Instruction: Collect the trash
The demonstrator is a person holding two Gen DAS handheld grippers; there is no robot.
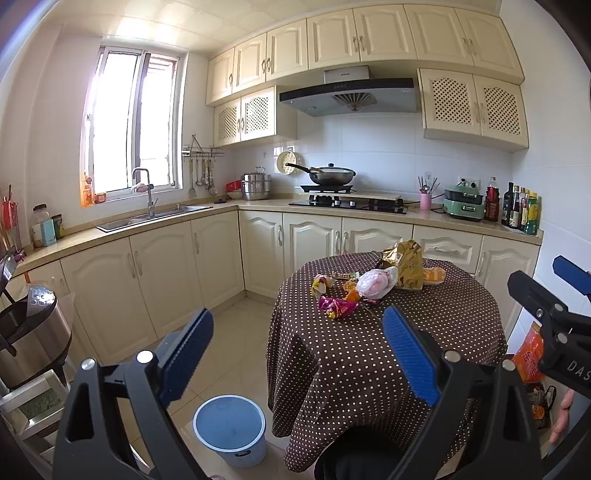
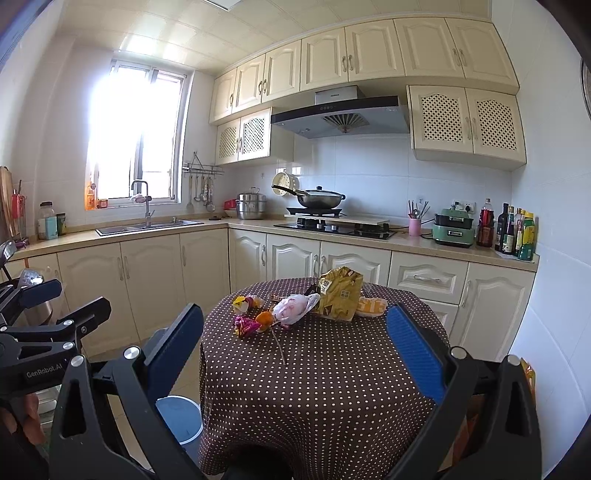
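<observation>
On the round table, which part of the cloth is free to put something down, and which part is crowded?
The near half of the table, between the table's front edge and the purple wrapper, is bare dotted cloth except for a thin stick. The far half is crowded: white plastic bag, gold bag and small wrappers lie close together.

Daylight floods through the window (image 2: 136, 136) at left — blown out to glare in the right wrist view; fisheye bends cabinets (image 1: 369, 35), dark vignette rims both frames.
</observation>
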